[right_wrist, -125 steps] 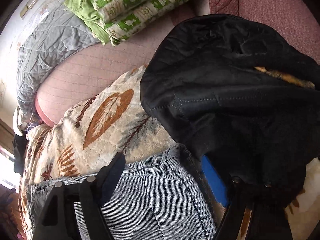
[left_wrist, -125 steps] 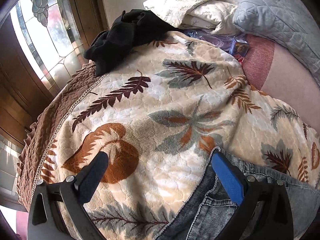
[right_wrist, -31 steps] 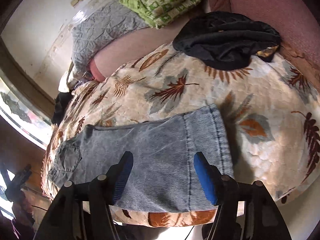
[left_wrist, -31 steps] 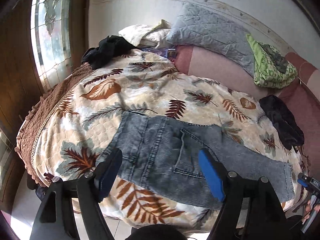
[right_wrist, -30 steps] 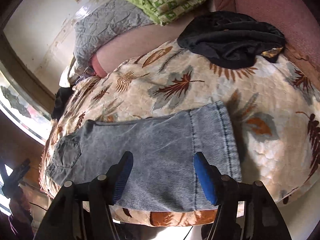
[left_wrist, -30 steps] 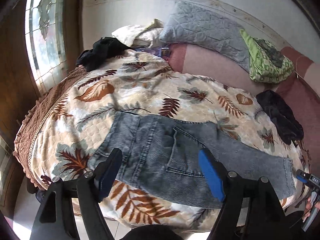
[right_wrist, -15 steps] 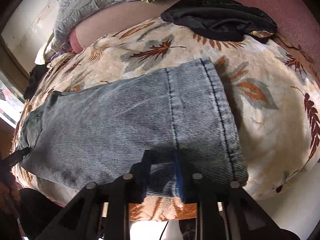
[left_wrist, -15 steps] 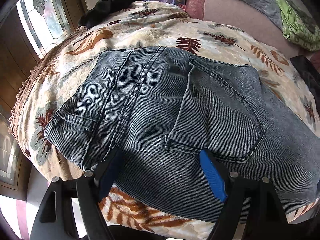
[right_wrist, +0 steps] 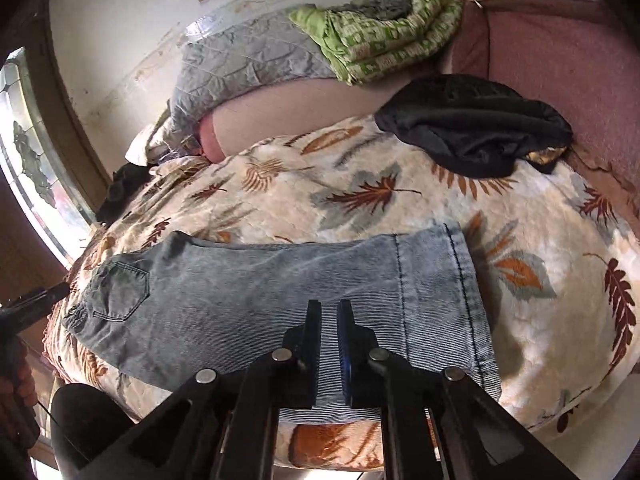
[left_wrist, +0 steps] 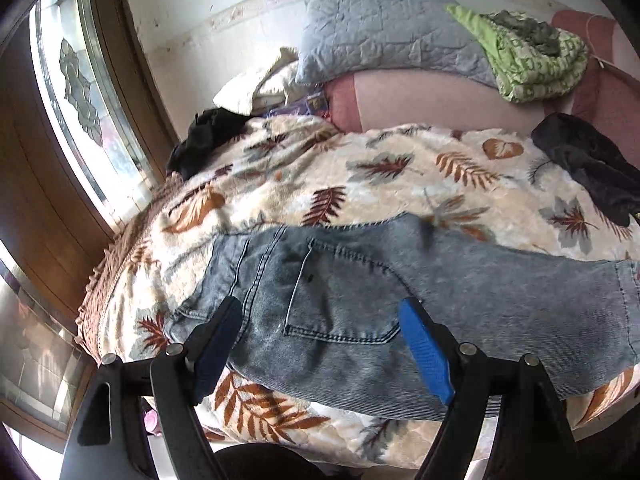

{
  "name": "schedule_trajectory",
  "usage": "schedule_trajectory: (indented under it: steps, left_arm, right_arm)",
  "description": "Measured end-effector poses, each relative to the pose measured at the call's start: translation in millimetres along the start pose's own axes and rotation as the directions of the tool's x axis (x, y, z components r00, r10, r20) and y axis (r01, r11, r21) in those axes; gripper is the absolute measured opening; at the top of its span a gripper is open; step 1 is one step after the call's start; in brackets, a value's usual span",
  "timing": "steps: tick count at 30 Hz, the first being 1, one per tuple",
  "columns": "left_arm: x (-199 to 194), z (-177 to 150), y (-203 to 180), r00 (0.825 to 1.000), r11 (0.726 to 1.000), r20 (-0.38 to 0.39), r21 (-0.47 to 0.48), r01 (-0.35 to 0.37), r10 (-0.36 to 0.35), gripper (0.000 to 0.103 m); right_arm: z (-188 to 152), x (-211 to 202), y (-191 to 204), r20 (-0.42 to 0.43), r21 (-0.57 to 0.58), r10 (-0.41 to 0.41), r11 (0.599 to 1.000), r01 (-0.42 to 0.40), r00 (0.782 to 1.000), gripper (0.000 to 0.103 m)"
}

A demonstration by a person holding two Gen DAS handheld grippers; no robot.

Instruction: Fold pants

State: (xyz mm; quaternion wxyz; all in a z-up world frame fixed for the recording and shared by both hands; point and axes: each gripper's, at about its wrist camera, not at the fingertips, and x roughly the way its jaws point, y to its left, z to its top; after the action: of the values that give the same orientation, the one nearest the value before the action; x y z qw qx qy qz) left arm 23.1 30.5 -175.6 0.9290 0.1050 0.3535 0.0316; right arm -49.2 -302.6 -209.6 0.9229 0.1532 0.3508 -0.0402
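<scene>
- The jeans point(left_wrist: 360, 292) lie flat on the leaf blanket point(left_wrist: 380, 184) that covers the bed, close to the near edge. They are already folded in half the long way, one leg on top of the other.
- The left gripper point(left_wrist: 320, 328) hangs over the waist end, by the back pocket point(left_wrist: 340, 296). Its jaws are spread wide and hold nothing.
- The right gripper point(right_wrist: 329, 320) is over the leg end, near the hem point(right_wrist: 460, 280). Its jaws have just been closing and are now nearly pressed together. I cannot tell if they pinch any denim.
- A black garment point(right_wrist: 472, 128) lies on the blanket past the hem, apart from the jeans.
- Another dark bundle point(left_wrist: 204, 140) sits at the far corner by the window point(left_wrist: 80, 100).
- A grey quilted pillow point(left_wrist: 384, 40) and a green folded blanket point(left_wrist: 532, 64) lie at the back by the wall.
</scene>
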Motion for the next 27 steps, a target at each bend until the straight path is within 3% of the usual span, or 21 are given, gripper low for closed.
schedule_trajectory:
  steps: [5, 13, 27]
  left_arm:
    - [-39, 18, -10, 0.995, 1.0, 0.101, -0.001, 0.006, -0.006, 0.083]
    - [-75, 38, -24, 0.982, 0.998, 0.18, -0.006, 0.057, -0.055, 0.083]
    - [-86, 46, -40, 0.976, 0.995, 0.191, 0.001, 0.102, -0.1, 0.084]
  right_arm:
    - [5, -26, 18, 0.049, -0.033, 0.028, 0.999, -0.026, 0.998, 0.01]
    - [9, -46, 31, 0.081, -0.058, 0.06, 0.997, -0.056, 0.995, 0.01]
    - [9, -56, 33, 0.08, -0.059, 0.088, 0.995, -0.083, 0.993, 0.01]
